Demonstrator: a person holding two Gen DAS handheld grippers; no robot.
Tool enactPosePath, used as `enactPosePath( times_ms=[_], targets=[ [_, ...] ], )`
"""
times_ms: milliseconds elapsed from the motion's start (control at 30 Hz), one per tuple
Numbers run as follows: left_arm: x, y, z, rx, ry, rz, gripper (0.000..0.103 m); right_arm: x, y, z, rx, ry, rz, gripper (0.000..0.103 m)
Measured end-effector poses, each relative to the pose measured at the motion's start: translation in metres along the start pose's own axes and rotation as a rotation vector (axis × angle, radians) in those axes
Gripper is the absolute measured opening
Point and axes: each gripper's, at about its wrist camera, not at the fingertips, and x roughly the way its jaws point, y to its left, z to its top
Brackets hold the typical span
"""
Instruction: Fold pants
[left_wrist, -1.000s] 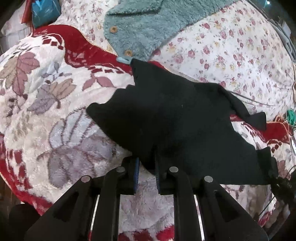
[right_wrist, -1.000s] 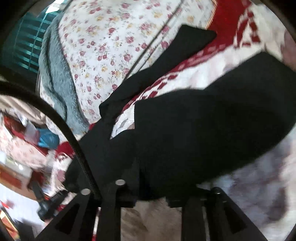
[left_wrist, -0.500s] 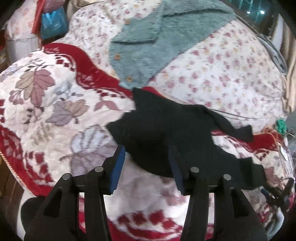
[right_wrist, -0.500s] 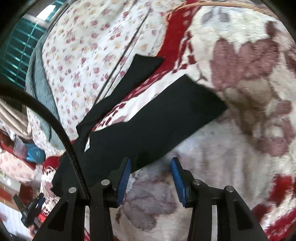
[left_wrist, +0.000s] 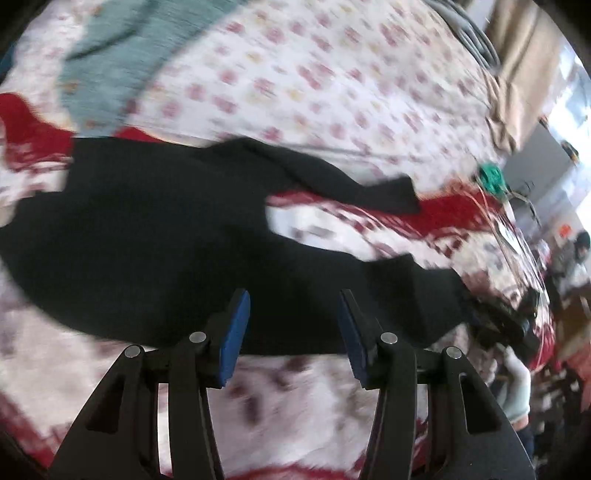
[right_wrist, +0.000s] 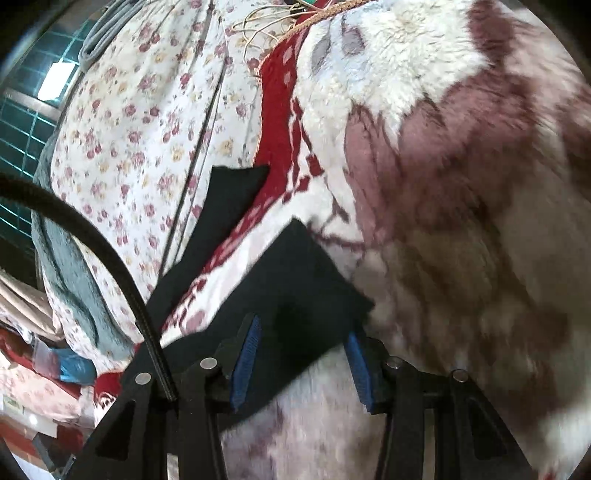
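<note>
Black pants (left_wrist: 155, 236) lie spread on the plush leaf-patterned blanket (right_wrist: 461, 221) covering the bed. Left gripper (left_wrist: 293, 332) and right gripper (right_wrist: 303, 358) both hover above them, jaws apart, gripping nothing.

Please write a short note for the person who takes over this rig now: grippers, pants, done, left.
Left gripper: open, holds nothing, its jaws have just been opening.
Right gripper: open, empty, also just opened.
Black pants lie loose on the plush blanket, the two legs spread apart; one leg end sits in front of the right gripper.
Done: no neat fold visible.
Left: bring the legs together, fold.
</note>
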Motion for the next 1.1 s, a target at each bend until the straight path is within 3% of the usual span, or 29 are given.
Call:
enactPosePath(
  times_ms=[33, 67, 100, 300, 400, 500, 567, 700, 833, 933, 1000, 1100],
  targets=[
    [0.014, -0.01, 0.0, 0.016, 0.019, 0.004, 0.047, 0.001, 0.0, 0.001, -0.008, -0.017, 0.005, 0.032],
    [0.027, -0.019, -0.001, 0.028, 0.038, 0.006, 0.047, 0.004, 0.0, 0.003, -0.017, -0.029, 0.009, 0.009],
    [0.035, -0.025, -0.002, 0.034, 0.053, 0.003, 0.047, 0.006, 0.0, 0.003, -0.016, -0.031, 0.008, 0.004],
    [0.06, -0.055, -0.006, 0.069, 0.103, -0.037, 0.047, -0.044, 0.017, 0.0, -0.122, -0.155, -0.033, 0.004],
    [0.062, -0.055, -0.009, 0.085, 0.099, -0.03, 0.047, -0.039, 0.016, -0.003, -0.166, -0.114, -0.138, 0.004],
    [0.072, -0.049, -0.015, 0.072, 0.13, -0.014, 0.047, -0.012, 0.0, -0.006, -0.117, 0.014, -0.219, 0.006],
    [0.07, -0.047, -0.019, 0.077, 0.122, -0.01, 0.047, -0.019, -0.002, -0.006, -0.089, 0.007, -0.203, 0.009],
    [0.058, -0.038, -0.019, 0.068, 0.112, -0.016, 0.047, -0.046, 0.012, -0.007, -0.102, -0.039, -0.309, 0.017],
    [0.044, -0.028, -0.02, 0.062, 0.085, 0.012, 0.047, -0.068, 0.035, -0.007, -0.172, -0.105, -0.299, 0.018],
    [0.032, -0.017, -0.02, 0.058, 0.052, 0.053, 0.047, -0.071, 0.055, -0.008, -0.209, -0.121, -0.187, 0.022],
    [0.027, -0.008, -0.021, 0.05, 0.036, 0.073, 0.047, -0.058, 0.069, -0.012, -0.25, -0.07, -0.114, 0.026],
    [0.034, 0.012, -0.023, 0.002, 0.072, 0.091, 0.047, -0.022, 0.081, -0.024, -0.308, 0.046, -0.094, 0.027]
  ],
)
